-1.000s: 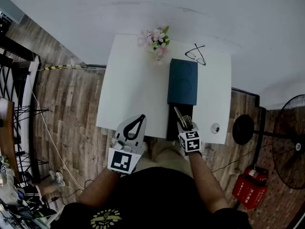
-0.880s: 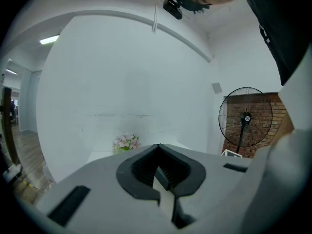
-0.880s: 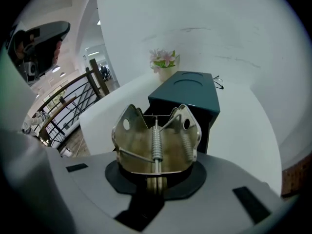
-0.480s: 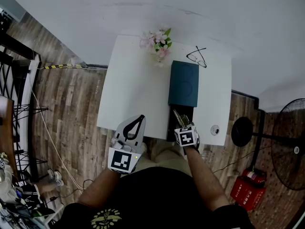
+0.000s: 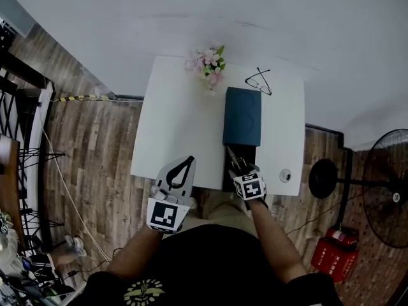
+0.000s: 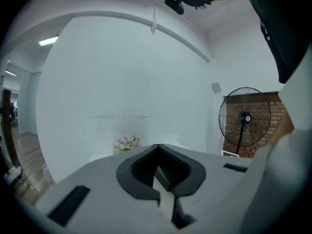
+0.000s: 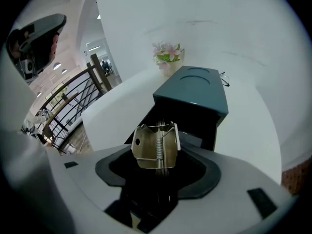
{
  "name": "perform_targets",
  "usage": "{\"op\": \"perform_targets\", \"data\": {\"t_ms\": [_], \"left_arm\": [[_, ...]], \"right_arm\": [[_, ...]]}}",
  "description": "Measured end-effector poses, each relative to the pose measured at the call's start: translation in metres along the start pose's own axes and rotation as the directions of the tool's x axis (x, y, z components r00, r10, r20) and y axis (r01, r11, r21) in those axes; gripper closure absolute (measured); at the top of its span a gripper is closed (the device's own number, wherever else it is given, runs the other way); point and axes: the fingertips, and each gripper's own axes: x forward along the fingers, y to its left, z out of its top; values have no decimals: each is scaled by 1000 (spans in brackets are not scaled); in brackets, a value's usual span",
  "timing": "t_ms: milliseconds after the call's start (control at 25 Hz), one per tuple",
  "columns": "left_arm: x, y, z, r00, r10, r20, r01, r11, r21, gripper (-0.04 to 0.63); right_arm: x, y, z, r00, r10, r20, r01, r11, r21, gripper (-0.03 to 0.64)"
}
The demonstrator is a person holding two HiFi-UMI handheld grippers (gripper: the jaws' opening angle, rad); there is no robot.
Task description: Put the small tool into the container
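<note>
The right gripper (image 5: 237,166) has just been opening its 2 jaws, now spread wide; the small brass-coloured metal spring clip (image 7: 155,147) stands between them, clear of the pads, above the open black drawer (image 7: 168,118) of the dark teal rectangular container (image 7: 195,89) just ahead; to its left the left gripper (image 6: 157,147) is clenched and empty, tips over the white table (image 5: 178,120).
</note>
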Motion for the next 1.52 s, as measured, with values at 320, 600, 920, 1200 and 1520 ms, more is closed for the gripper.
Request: {"op": "perform_targets", "data": {"t_ms": [320, 600, 920, 1200, 1520], "left_arm": [[4, -8, 11, 999, -33, 20, 33, 999, 14, 589], [3, -12, 22, 997, -63, 44, 62, 998, 31, 589], [3, -13, 30, 994, -84, 65, 83, 996, 17, 589], [-2, -5, 31, 997, -77, 18, 77, 997, -1, 589], [-9, -12, 37, 986, -152, 71, 151, 988, 17, 589]], "right_arm": [[-28, -31, 4, 995, -80, 65, 76, 995, 63, 348], [-64, -46, 16, 972, -150, 180, 129, 984, 122, 348], [-118, -43, 47, 894, -259, 365, 233, 966, 113, 581], [-162, -24, 76, 806, -251, 536, 215, 968, 130, 615], [-217, 2, 105, 712, -244, 659, 201, 969, 142, 615]]}}
